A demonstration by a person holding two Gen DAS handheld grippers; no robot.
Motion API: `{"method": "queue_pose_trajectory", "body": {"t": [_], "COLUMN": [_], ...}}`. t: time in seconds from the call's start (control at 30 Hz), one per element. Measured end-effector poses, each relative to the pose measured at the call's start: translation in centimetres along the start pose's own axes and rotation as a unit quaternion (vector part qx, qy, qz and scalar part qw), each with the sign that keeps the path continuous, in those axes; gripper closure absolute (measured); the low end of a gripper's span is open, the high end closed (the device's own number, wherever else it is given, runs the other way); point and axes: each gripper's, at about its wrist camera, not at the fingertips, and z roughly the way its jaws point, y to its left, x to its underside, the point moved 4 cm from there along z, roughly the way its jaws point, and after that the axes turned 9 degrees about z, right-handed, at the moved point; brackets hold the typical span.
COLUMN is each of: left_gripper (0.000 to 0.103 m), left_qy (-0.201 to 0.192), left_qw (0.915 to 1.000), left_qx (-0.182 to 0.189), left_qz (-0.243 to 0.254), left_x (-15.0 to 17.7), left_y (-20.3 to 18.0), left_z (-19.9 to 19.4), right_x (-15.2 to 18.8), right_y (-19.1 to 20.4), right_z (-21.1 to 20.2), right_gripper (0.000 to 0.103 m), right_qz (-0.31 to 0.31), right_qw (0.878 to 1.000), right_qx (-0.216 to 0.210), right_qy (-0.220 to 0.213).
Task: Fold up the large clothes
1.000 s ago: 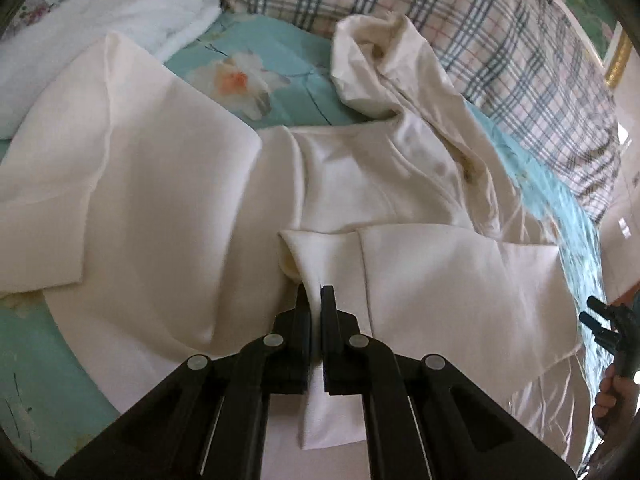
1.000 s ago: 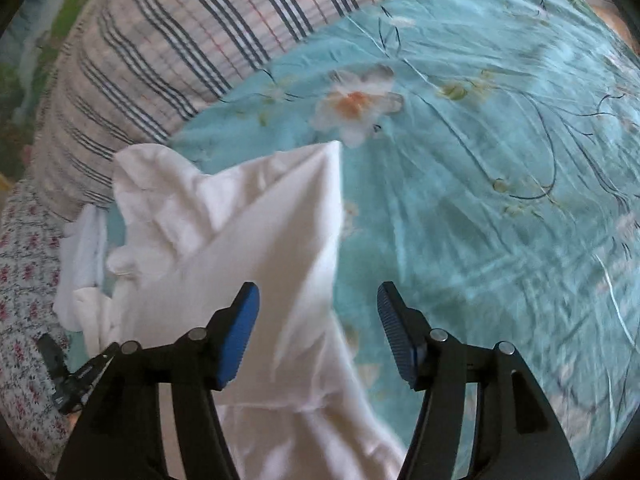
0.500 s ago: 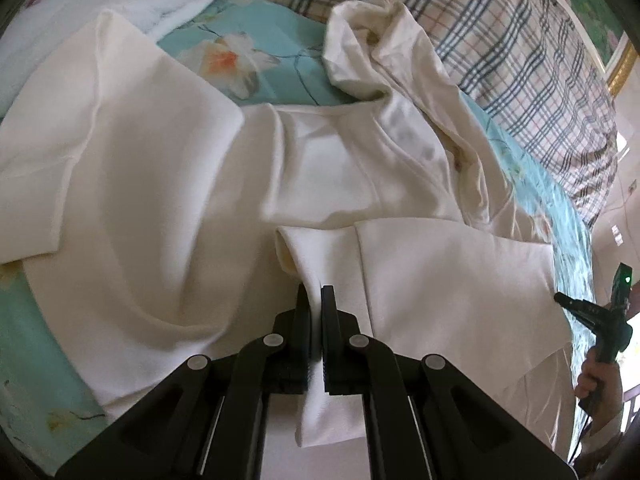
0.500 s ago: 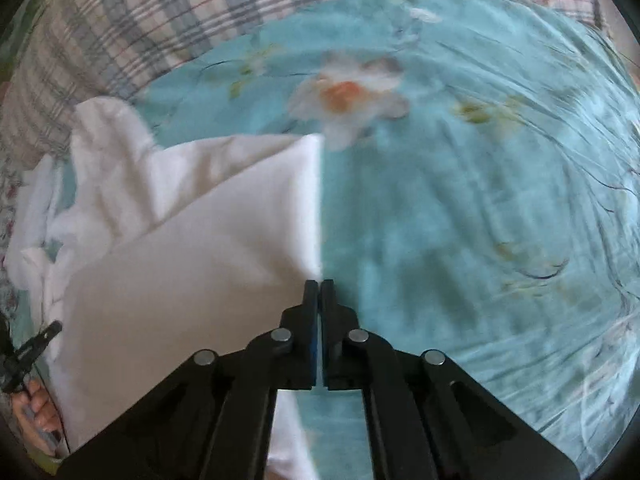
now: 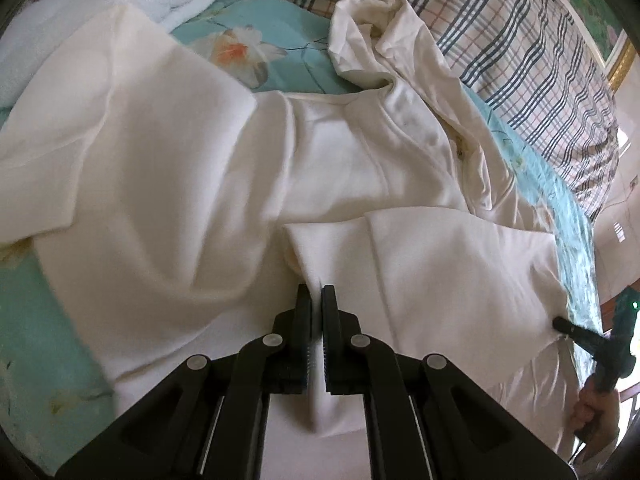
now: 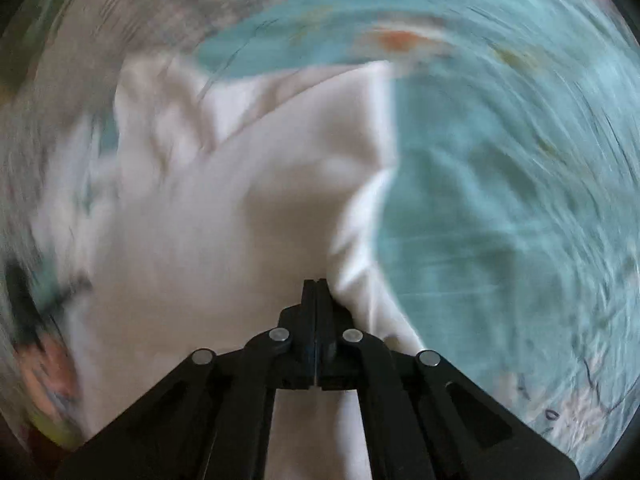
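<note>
Your left gripper (image 5: 316, 300) has its fingers pressed together on a folded edge of the cream shirt (image 5: 224, 184), which lies spread across the turquoise floral bedsheet (image 5: 36, 320). One sleeve is folded over the shirt's body on each side. A plaid pillow (image 5: 520, 40) sits behind the crumpled collar, and a white towel (image 5: 60, 12) rests at the far left. Your right gripper (image 6: 316, 284) pinches the shirt's side edge with closed fingers; that view is heavily blurred. It also shows at the left view's right edge.
</note>
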Motion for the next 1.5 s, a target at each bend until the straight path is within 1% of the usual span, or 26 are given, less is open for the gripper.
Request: {"method": "queue_pose_trajectory", "body": {"t": [0.03, 0.07, 0.13, 0.2, 0.27, 0.3, 0.33, 0.37, 0.4, 0.43, 0.57, 0.63, 0.67, 0.7, 0.73, 0.77, 0.87, 0.93, 0.97, 1.03, 1.1, 1.23, 1.3, 1.37, 1.43, 1.5], "left_gripper": [0.099, 0.099, 0.099, 0.096, 0.077, 0.059, 0.048, 0.044, 0.035, 0.025, 0.025, 0.042, 0.045, 0.062, 0.094, 0.097, 0.099, 0.099, 0.099, 0.099, 0.099, 0.099, 0.099, 0.099, 0.099, 0.099], "left_qy": [-0.002, -0.007, -0.023, -0.039, -0.046, -0.048, -0.052, -0.059, -0.058, -0.047, -0.014, 0.02, 0.028, 0.023, 0.021, 0.022, 0.009, -0.003, -0.011, -0.032, -0.048, -0.055, -0.047, -0.035, -0.022, -0.002], "left_qw": [1.0, 0.9999, 0.9994, 0.9976, 0.9947, 0.992, 0.989, 0.9855, 0.9839, 0.9823, 0.9744, 0.9715, 0.973, 0.975, 0.9756, 0.9767, 0.9829, 0.9879, 0.9906, 0.9965, 0.9974, 0.992, 0.9859, 0.9807, 0.9763, 0.9742], "left_qx": [-0.003, -0.007, -0.022, -0.054, -0.091, -0.116, -0.138, -0.159, -0.169, -0.181, -0.22, -0.228, -0.221, -0.212, -0.208, -0.203, -0.178, -0.151, -0.132, -0.07, -0.022, 0.069, 0.116, 0.143, 0.173, 0.188], "left_qz": [-0.003, -0.007, -0.013, -0.016, -0.013, -0.012, -0.012, -0.009, -0.003, 0.006, 0.046, 0.06, 0.061, 0.063, 0.067, 0.065, 0.045, 0.037, 0.034, 0.034, 0.049, 0.09, 0.111, 0.128, 0.129, 0.126], "left_x": [0.3, 0.7, 1.2, 1.2, 0.7, 0.3, -0.2, -0.9, -1.4, -2.0, -3.5, -3.8, -3.9, -4.1, -4.3, -4.4, -4.5, -4.3, -4.1, -3.8, -3.6, -3.2, -3.2, -3.2, -3.3, -3.5], "left_y": [0.5, 1.1, 2.5, 4.4, 6.1, 7.2, 8.1, 9.1, 9.7, 10.4, 11.9, 12.8, 13.2, 13.3, 13.3, 13.5, 13.5, 12.3, 11.1, 7.9, 4.1, -5.2, -9.9, -14.4, -17.5, -19.9], "left_z": [-0.6, -1.4, -3.2, -5.0, -6.3, -6.8, -7.2, -7.6, -7.5, -7.1, -4.4, -2.4, -1.7, -1.6, -1.7, -1.9, -3.3, -4.7, -5.5, -7.3, -8.5, -8.1, -6.9, -4.7, -2.3, 1.0], "right_x": [-0.2, 0.0, 0.9, 1.7, 2.5, 2.8, 3.4, 3.7, 3.9, 4.1, 5.2, 5.6, 5.7, 5.7, 5.6, 5.6, 5.6, 5.7, 5.7, 5.8, 5.8, 5.8, 5.7, 5.3, 5.0, 4.6], "right_y": [-0.1, 0.4, 1.4, 2.8, 4.4, 4.8, 5.5, 6.0, 6.6, 7.0, 8.5, 9.2, 9.4, 9.5, 9.7, 9.7, 10.0, 10.2, 10.2, 10.4, 10.4, 9.9, 9.2, 8.3, 7.3, 6.3], "right_z": [-1.0, -1.9, -3.2, -4.1, -4.2, -4.1, -4.0, -3.7, -3.4, -3.0, -1.3, -0.7, -0.6, -0.5, -0.4, -0.4, -0.7, -1.1, -1.4, -1.9, -2.3, -3.2, -3.8, -4.5, -5.1, -5.4], "right_gripper": [0.103, 0.1, 0.099, 0.098, 0.097, 0.093, 0.09, 0.08, 0.068, 0.064, 0.063, 0.063, 0.063, 0.063, 0.063, 0.063, 0.063, 0.063, 0.063, 0.063, 0.063, 0.063, 0.063, 0.063, 0.063, 0.063], "right_qz": [0.005, -0.006, -0.024, -0.037, -0.043, -0.044, -0.045, -0.046, -0.046, -0.047, -0.051, -0.053, -0.053, -0.054, -0.053, -0.052, -0.052, -0.053, -0.054, -0.057, -0.058, -0.05, -0.041, -0.03, -0.018, -0.007], "right_qw": [1.0, 1.0, 0.999, 0.998, 0.996, 0.996, 0.995, 0.995, 0.995, 0.994, 0.993, 0.992, 0.992, 0.992, 0.992, 0.992, 0.992, 0.991, 0.991, 0.99, 0.99, 0.99, 0.99, 0.99, 0.99, 0.991], "right_qx": [-0.002, -0.008, -0.028, -0.056, -0.074, -0.08, -0.09, -0.092, -0.094, -0.095, -0.104, -0.107, -0.108, -0.108, -0.107, -0.108, -0.111, -0.115, -0.118, -0.123, -0.129, -0.134, -0.133, -0.135, -0.137, -0.133], "right_qy": [-0.009, -0.018, -0.022, -0.015, -0.01, -0.007, -0.001, 0.001, 0.003, 0.005, 0.034, 0.042, 0.043, 0.043, 0.044, 0.043, 0.04, 0.035, 0.034, 0.03, 0.026, 0.015, 0.006, -0.003, -0.011, -0.017]}}
